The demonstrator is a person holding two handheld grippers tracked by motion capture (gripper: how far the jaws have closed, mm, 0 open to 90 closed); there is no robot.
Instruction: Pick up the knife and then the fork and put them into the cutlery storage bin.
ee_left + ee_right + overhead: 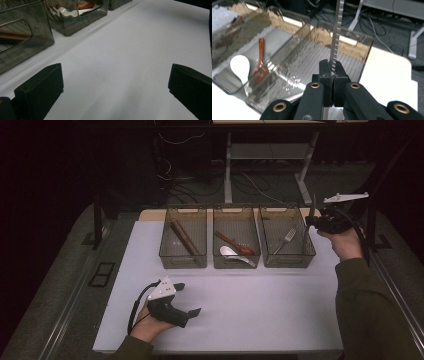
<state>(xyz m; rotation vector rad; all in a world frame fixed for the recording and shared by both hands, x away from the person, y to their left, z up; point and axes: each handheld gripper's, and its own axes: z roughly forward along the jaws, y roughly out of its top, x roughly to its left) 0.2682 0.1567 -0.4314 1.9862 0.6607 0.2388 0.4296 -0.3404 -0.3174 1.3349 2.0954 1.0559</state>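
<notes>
Worktop [250,310]: three clear bins [236,242]. Left bin: chopsticks [182,237], seemingly one pair. Middle: two spoons (one wooden, one white). Right: one fork [285,240]. One serrated knife [336,37], clamped upright in right claw [333,72] above the right bin. Left claw [187,298]: apart, empty.

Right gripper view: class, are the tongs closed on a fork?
No, the right gripper's tongs are clamped on a serrated knife, whose toothed blade rises above the clear bin.
</notes>
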